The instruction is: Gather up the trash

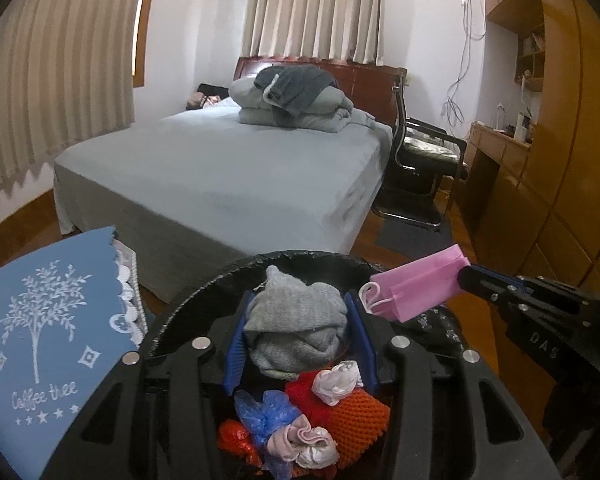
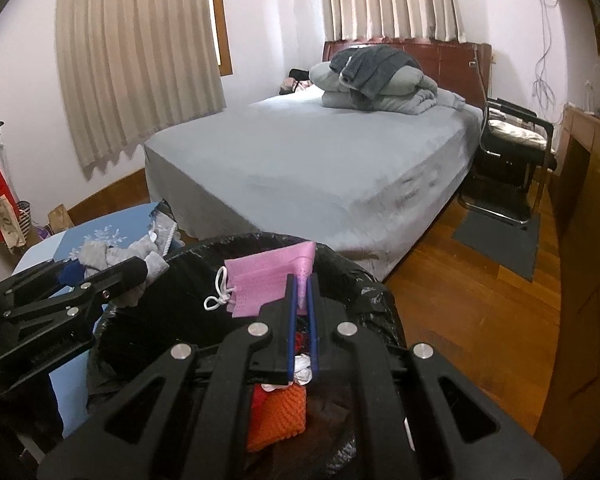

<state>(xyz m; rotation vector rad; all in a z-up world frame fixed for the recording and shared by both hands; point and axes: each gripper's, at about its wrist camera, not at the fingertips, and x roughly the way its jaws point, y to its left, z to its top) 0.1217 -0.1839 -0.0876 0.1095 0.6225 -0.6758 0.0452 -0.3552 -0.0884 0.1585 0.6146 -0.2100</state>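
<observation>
My left gripper (image 1: 300, 300) is shut on a balled grey sock (image 1: 296, 328), its blue pads pressing both sides. It hangs over a bin lined with a black bag (image 1: 300, 258). Inside the bin lie orange mesh (image 1: 356, 416), a blue plastic scrap (image 1: 266, 416) and crumpled white tissues (image 1: 336, 382). My right gripper (image 2: 301, 280) is shut on a pink face mask (image 2: 260, 280) with white ear loops, over the same bin's black bag rim (image 2: 348, 268). In the left wrist view the right gripper (image 1: 470, 278) and the pink mask (image 1: 416, 288) are at the bin's right edge. The left gripper (image 2: 104, 270) shows at the left of the right wrist view.
A table with a blue tree-print cloth (image 1: 40, 312) stands left of the bin. Beyond it is a bed (image 2: 320, 160) with folded bedding. A black chair (image 2: 512, 148) and grey mat (image 2: 500, 240) are on the wooden floor at right, beside wooden cabinets (image 1: 560, 160). Paper bags (image 2: 8, 220) lean on the left wall.
</observation>
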